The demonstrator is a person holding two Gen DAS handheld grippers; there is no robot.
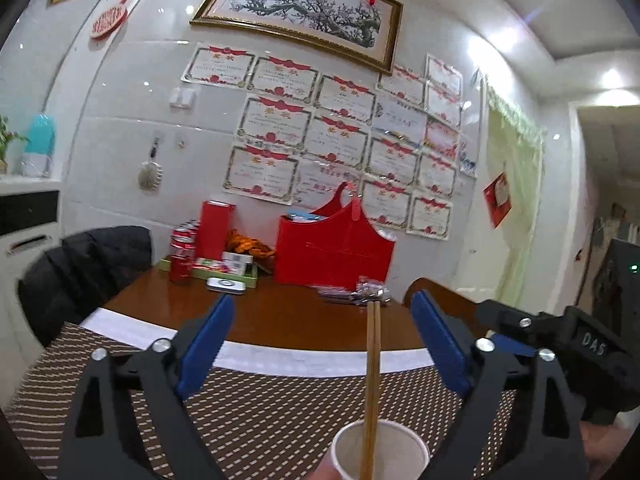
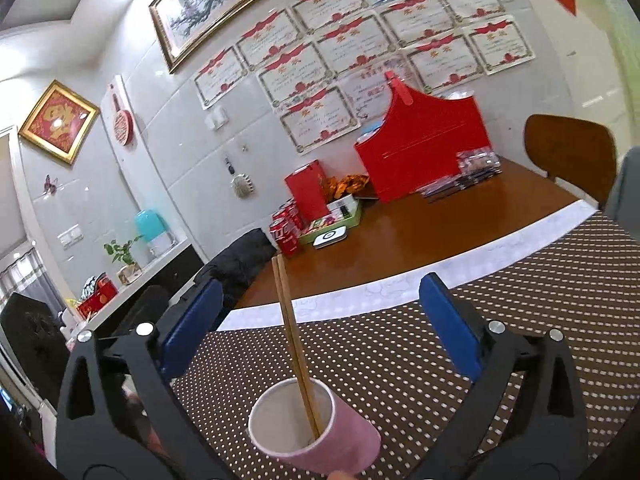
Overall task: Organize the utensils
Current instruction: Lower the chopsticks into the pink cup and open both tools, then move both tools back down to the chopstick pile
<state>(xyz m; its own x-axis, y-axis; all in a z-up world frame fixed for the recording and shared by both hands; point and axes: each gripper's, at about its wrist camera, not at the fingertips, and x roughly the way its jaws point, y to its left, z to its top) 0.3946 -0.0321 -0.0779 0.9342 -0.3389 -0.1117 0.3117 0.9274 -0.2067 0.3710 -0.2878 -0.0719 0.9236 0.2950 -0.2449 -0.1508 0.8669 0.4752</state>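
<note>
Each black plastic gripper [image 1: 322, 316] [image 2: 320, 300] has blue rubber-padded fingers [image 1: 206, 346] [image 2: 450, 324], silver screws [image 1: 161, 345] and white "DAS" lettering [image 1: 594, 344].

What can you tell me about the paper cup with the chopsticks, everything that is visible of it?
The paper cup looks like thin paper, pink outside and plain white inside, with a rolled rim. It stands on the brown dotted table mat, low in both views and between the open fingers of each gripper, which do not touch it. A pair of wooden chopsticks stands inside, leaning on the inner wall and rising well above the rim. Nothing else shows inside.
</note>
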